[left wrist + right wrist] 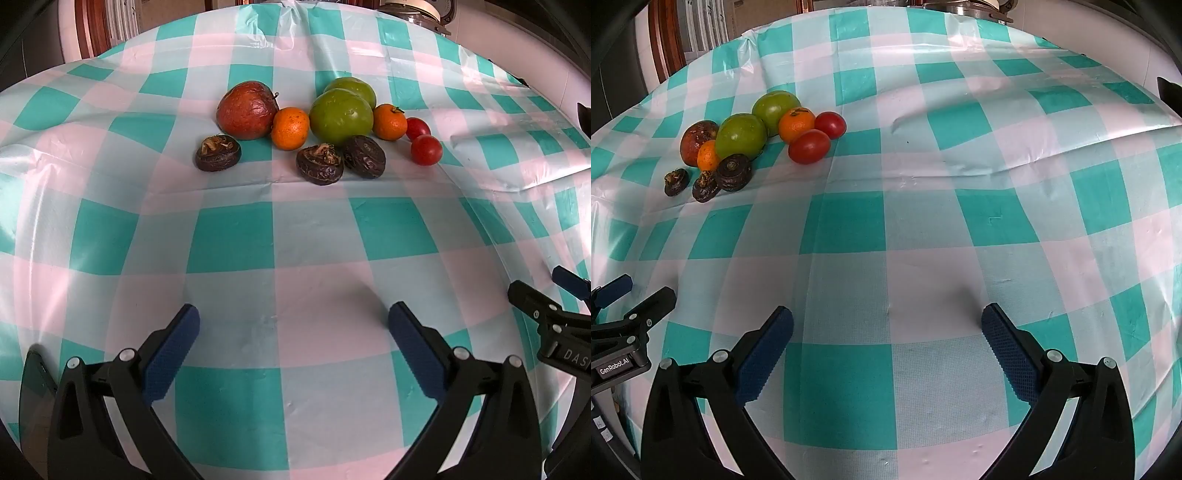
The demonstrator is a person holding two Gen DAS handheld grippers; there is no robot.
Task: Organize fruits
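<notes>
Now we are holding the left gripper (293,325) and right gripper (886,326) wide open and empty, with the fruit pile (321,125) lying well ahead on the checked tablecloth (229,236).

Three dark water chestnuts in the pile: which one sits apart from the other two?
The leftmost water chestnut, in front of the red apple. Bare cloth separates it from the other two chestnuts, which sit touching in front of the green fruit.

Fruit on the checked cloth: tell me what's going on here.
Nothing is being handled yet. The left gripper and right gripper both hang open and empty over the checked tablecloth. The fruit sits in one mixed cluster: a red apple, green fruits, mandarins, small tomatoes and dark water chestnuts.
</notes>
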